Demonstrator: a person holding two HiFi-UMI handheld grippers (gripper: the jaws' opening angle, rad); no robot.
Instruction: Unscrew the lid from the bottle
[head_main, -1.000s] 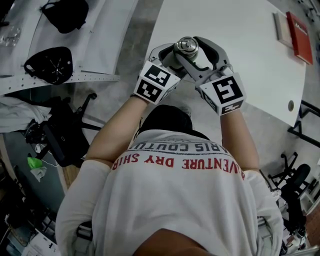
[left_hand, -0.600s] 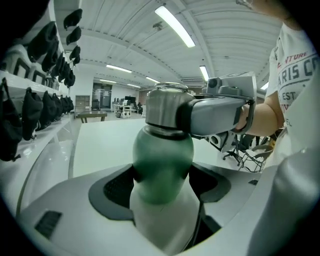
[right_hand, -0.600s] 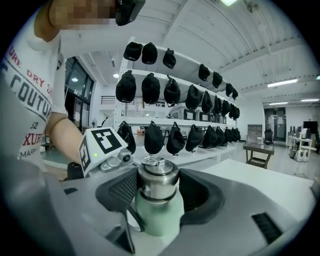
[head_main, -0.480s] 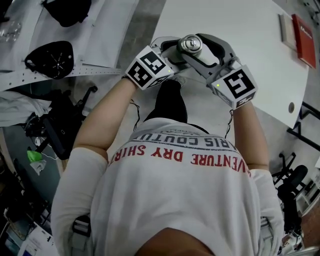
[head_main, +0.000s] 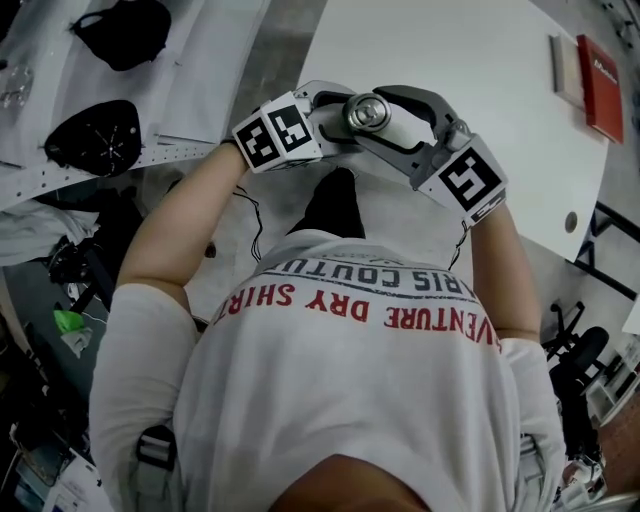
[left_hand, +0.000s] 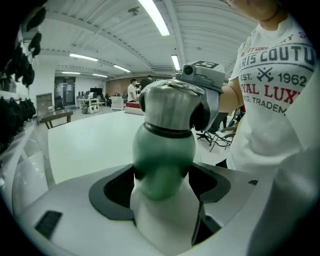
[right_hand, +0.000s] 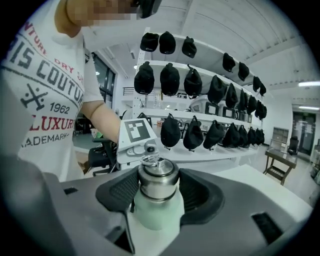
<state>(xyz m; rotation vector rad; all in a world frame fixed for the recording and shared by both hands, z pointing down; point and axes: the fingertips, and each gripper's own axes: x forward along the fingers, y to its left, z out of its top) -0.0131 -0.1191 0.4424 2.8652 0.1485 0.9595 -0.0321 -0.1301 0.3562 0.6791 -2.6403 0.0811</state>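
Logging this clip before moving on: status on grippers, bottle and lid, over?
Left gripper shut on bottle body. Right gripper shut on lid. Lid on bottle, not yet off. Nothing in the way.

Lid (right_hand: 158, 181): brushed metal, satin sheen, glossy highlights. Bottle (left_hand: 163, 160): smooth matt coating. Right gripper (right_hand: 159, 190) pads (right_hand: 121, 189): ribbed, matt, rubber-like; shell smooth matt plastic. Table (head_main: 470, 90): smooth, faint sheen. Shirt (head_main: 350, 400): soft cloth, printed.

Seen from the head, the bottle (left_hand: 164, 160) below its lid (head_main: 368, 112) was hidden by the left tool (left_hand: 162, 192) and right tool (right_hand: 156, 192); its base, farthest from the lid, blurred out.
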